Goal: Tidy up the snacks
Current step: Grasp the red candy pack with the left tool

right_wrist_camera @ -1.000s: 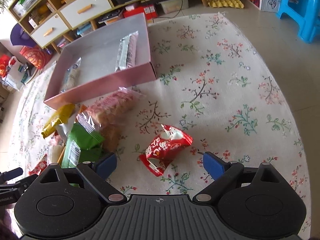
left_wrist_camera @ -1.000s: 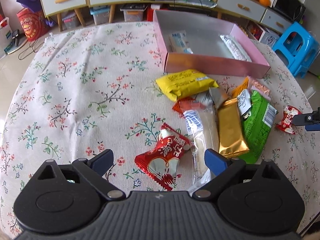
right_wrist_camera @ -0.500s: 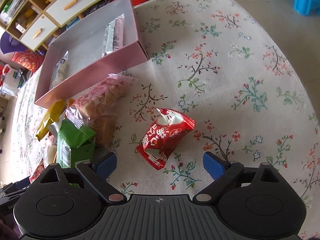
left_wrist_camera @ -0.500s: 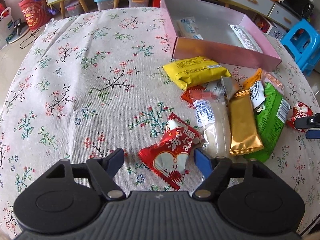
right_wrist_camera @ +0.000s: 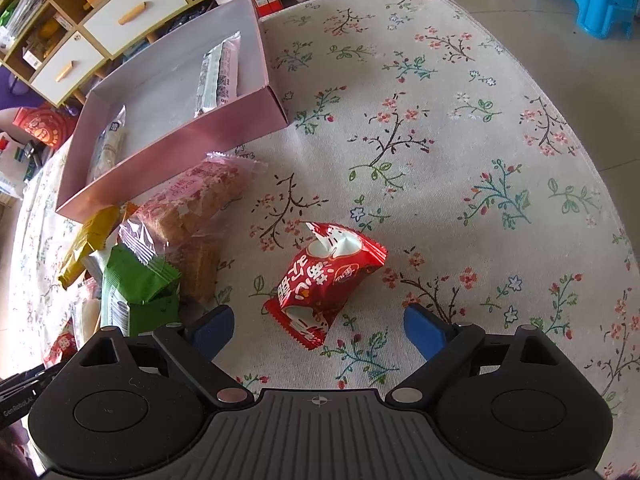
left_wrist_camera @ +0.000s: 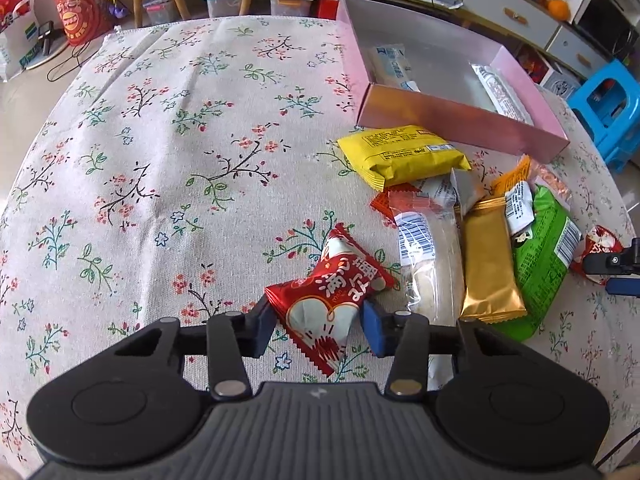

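Left wrist view: left gripper [left_wrist_camera: 319,326], blue pads, jaws just closed in and now pressing both sides of a red snack packet [left_wrist_camera: 329,295], which lies on the floral tablecloth [left_wrist_camera: 160,160]. Pink box [left_wrist_camera: 460,112] at far right of the cloth, open top, silver inside; it holds a white-and-blue wrapped snack [left_wrist_camera: 394,66] at its left end and a silver wrapped bar [left_wrist_camera: 500,90] at its right end. Just in front of the box: yellow packet [left_wrist_camera: 404,156]. Below that, a loose pile: clear packet with pale contents [left_wrist_camera: 430,264], gold packet [left_wrist_camera: 490,264], green packet [left_wrist_camera: 546,268], with small orange and white wrappers above them. A second red packet [left_wrist_camera: 600,246] lies at the right edge, beside black and blue parts of the other gripper. Blue stool [left_wrist_camera: 612,108] beyond the table

Right wrist view: right gripper [right_wrist_camera: 318,326], jaws wide apart, closing slightly, pads clear of everything. Second red packet [right_wrist_camera: 326,276] rests on the cloth between and just ahead of the fingertips, touching neither. Left of it: clear pink-printed packet of biscuits [right_wrist_camera: 196,200], green packet [right_wrist_camera: 136,292], yellow packet [right_wrist_camera: 90,240]. Pink box [right_wrist_camera: 180,140] behind them, both wrapped items inside. Drawer cabinet [right_wrist_camera: 100,24] in the background
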### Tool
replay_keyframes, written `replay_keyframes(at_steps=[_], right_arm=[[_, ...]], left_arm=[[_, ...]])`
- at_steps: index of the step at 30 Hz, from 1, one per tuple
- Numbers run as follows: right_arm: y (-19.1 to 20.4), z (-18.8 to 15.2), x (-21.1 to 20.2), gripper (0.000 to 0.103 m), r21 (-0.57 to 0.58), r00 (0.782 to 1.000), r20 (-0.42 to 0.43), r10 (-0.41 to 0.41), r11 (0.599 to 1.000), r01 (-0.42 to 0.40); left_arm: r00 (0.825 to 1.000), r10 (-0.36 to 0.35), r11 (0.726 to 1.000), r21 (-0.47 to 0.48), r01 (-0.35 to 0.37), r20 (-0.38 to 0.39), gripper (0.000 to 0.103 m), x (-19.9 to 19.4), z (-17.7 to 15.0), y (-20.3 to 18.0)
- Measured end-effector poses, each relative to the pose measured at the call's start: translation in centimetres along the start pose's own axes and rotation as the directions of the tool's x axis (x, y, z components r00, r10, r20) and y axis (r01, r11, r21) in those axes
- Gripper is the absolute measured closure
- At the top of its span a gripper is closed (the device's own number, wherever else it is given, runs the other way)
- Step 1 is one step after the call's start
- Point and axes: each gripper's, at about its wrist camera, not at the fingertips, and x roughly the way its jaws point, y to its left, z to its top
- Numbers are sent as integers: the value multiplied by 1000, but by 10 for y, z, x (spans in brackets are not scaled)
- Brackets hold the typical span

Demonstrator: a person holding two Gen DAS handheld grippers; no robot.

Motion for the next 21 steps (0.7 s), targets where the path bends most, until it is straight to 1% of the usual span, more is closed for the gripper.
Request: replay_keyframes(at_steps=[1,3,6,9,11,12,13,14,15,16,21], right_arm=[[0,0,0,14,-2,1000,4,-4,1000,4],[1,0,0,16,-7,1000,10,-7,1000,7],[3,1,1,23,-15,1000,20,-12,1000,13],[3,2,0,34,-17,999,33,-12,1000,13],[3,2,-1,48,-16,999,37,-7,1000,8],[2,3,-1,52,-14,999,37,-2,1000,2],[2,4,-1,61,-12,999,36,6,1000,-6],[1,4,0,64,-8,999,34,14,1000,-14],[0,5,0,64,0,999,33,22,1000,-22],[-1,5,-1,66,8,999,35,29,1000,-30],[-2,7,-6,67,26,997,48,54,998,-55]], left_arm=[[1000,-2,1000,-4,2,0,62,0,0,0],[1000,-7,1000,-13,7,0,64,-1,1,1],[1000,-13,1000,-26,13,5,66,-2,1,1],[1000,-29,999,-34,29,7,68,-4,1,1],[999,-36,999,-37,36,13,68,-7,1,1],[999,-37,999,-38,38,17,69,-8,1,2],[999,-39,998,-40,40,21,70,-9,2,1],[999,-41,998,-44,42,24,72,-10,2,2],[999,-43,998,-50,44,29,72,-12,2,2],[998,-46,997,-55,48,33,72,-13,2,2],[996,-70,994,-83,75,61,73,-23,4,3]])
